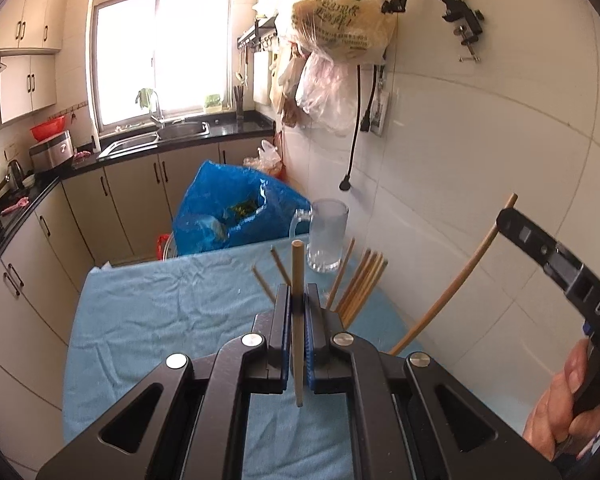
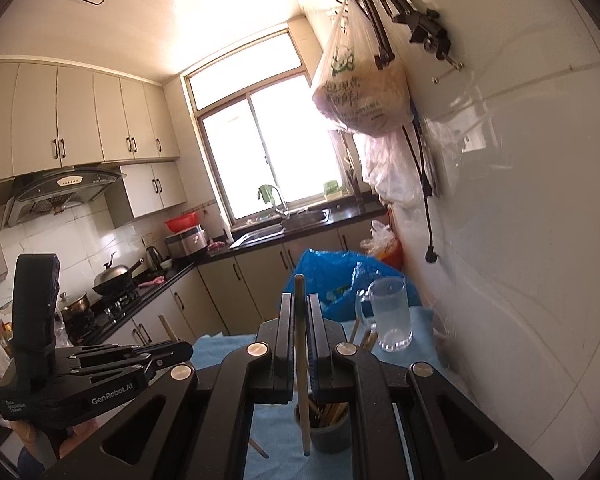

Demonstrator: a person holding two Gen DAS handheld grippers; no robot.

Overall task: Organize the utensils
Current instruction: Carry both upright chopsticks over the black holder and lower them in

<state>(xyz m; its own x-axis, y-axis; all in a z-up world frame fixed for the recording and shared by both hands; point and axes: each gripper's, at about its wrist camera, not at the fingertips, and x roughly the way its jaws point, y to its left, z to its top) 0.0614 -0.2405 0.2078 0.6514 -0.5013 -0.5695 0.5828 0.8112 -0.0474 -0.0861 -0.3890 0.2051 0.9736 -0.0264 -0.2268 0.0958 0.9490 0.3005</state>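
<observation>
Pinching one upright chopstick [image 1: 298, 320] each [image 2: 301, 368], left tool [image 1: 299, 312] and right tool [image 2: 300, 320] (both raised above the cloth [image 1: 160, 312]).

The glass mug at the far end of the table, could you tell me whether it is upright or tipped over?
Upright. The glass mug stands on its base on the blue cloth, rim upward, handle to the side; the right wrist view shows the same.

Both cameras ride just behind their own fingers and look forward along them, down the narrow kitchen toward the bright window [image 1: 160, 52]. The left wrist view tilts downward, close above the blue cloth [image 1: 160, 312]. The right wrist view sits higher and leans, taking in ceiling and upper cabinets [image 2: 80, 116]. Both share the window, the sink counter [image 2: 296, 220], the glass mug [image 1: 327, 236] and the hanging plastic bag [image 2: 360, 88] (each also catches the other gripper at its edge).
</observation>
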